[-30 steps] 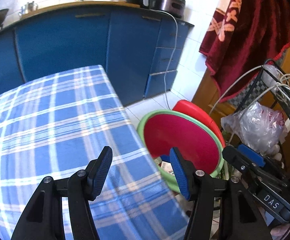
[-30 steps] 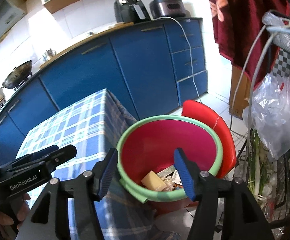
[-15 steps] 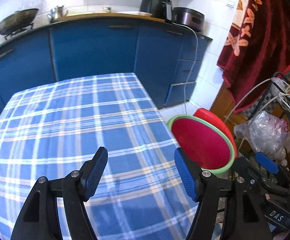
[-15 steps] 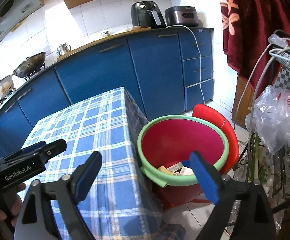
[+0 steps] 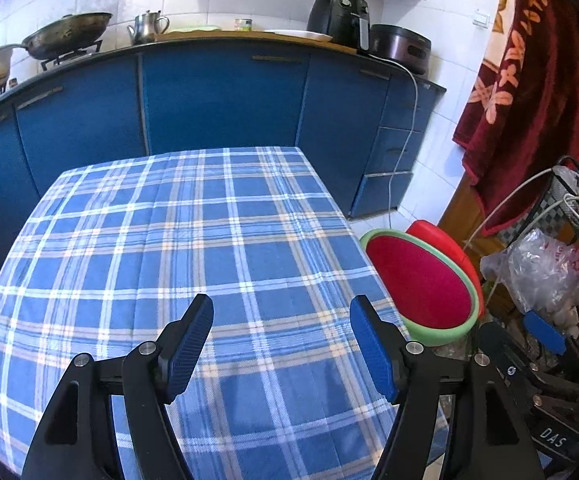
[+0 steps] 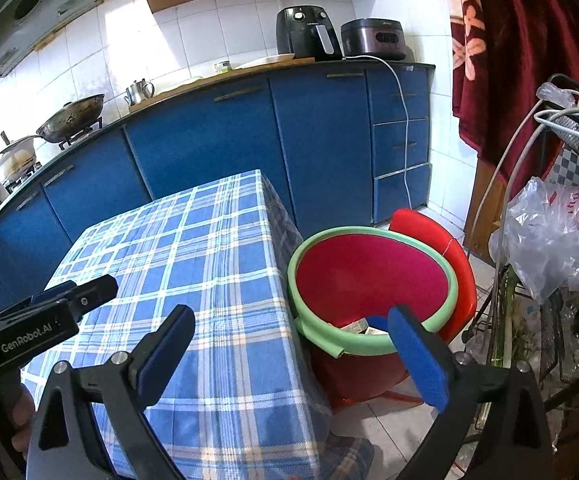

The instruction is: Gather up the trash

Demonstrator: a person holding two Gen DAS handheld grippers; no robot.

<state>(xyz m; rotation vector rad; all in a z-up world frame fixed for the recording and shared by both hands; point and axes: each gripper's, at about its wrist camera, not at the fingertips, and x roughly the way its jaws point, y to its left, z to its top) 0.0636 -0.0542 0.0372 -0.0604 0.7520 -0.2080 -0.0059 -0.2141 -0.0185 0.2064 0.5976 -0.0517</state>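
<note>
A red bin with a green rim [image 6: 369,280] stands on the floor at the table's right edge, with scraps of trash [image 6: 355,326] at its bottom. In the left wrist view the bin [image 5: 421,280] is at the right. My left gripper [image 5: 281,320] hovers open over the blue plaid tablecloth [image 5: 209,240] with nothing between its fingers. My right gripper [image 6: 291,320] hangs above the table edge and the bin's near rim, its jaws opening wide and empty. The left gripper [image 6: 49,316] shows at the left of the right wrist view.
Blue kitchen cabinets [image 5: 217,100] run behind the table, with a wok [image 5: 65,36], an air fryer [image 6: 307,32] and a cooker on the counter. At the right are a red towel [image 6: 501,60] and a wire rack with a plastic bag [image 6: 549,240]. A white cable hangs down the cabinet.
The left wrist view has swung from the bin to the middle of the table and its jaws have widened. My right gripper has drawn back from over the bin and spread its jaws much wider.
</note>
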